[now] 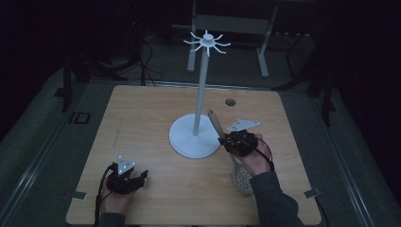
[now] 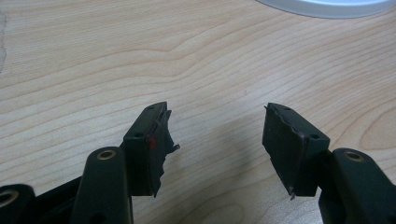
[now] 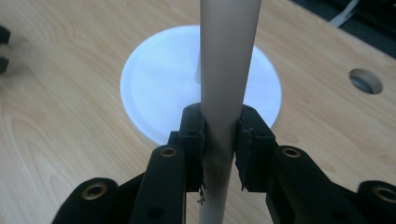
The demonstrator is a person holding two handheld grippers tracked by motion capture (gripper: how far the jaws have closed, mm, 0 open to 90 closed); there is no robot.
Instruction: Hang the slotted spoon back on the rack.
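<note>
Right gripper (image 1: 226, 140) clamped on pale handle (image 3: 226, 84) of slotted spoon; perforated spoon bowl (image 1: 242, 179) lies on wooden table (image 1: 142, 123) near right edge, handle angled up toward far left. White stand (image 1: 195, 137) with hooked top at table centre, just left of right gripper. Left gripper (image 2: 217, 140) jaws apart, empty, low over near-left table
</note>
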